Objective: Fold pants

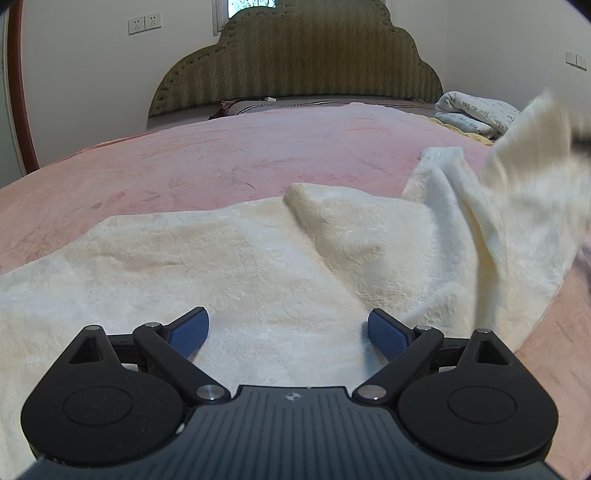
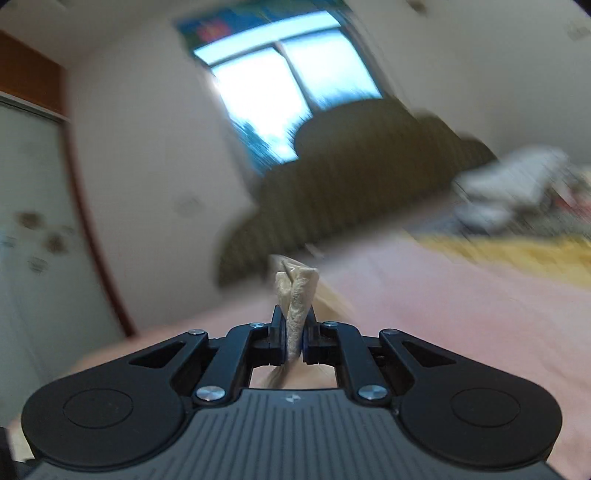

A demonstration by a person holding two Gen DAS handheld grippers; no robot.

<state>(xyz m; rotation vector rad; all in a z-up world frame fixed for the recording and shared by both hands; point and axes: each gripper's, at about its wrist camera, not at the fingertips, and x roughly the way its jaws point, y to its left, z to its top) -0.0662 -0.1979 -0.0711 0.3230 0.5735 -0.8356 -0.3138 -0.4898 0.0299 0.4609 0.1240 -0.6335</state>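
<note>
The pants (image 1: 258,266), a cream, plush garment with an embossed surface, are spread across the lower and middle part of the left wrist view, on a bed (image 1: 221,158) covered in a pink blanket; toward the right edge of that frame one part of them is lifted off the bed and appears blurred. The fabric is judged to be soft, limp and fairly thick, light enough to be carried by one pinch, yet likely to sag and drag wherever it is not supported; its pile should give a secure, non-slippery hold. A hem or waistband edge is judged the best place to be gripped, since bulk in the middle would bunch. The left gripper (image 1: 288,334) is held wide open just above the cloth, with nothing between its blue pads (image 1: 188,332). The right gripper (image 2: 294,338) is closed tightly on a bunched fold of the pants (image 2: 295,291), which stands up between the fingers at the centre of the right wrist view. The bed gives a broad, yielding surface. A green scalloped headboard (image 1: 295,62) is seen at the upper centre, folded bedding (image 1: 476,112) at the upper right, wall sockets (image 1: 144,23) at the upper left, and a window (image 2: 273,96) in the blurred right wrist view.
</note>
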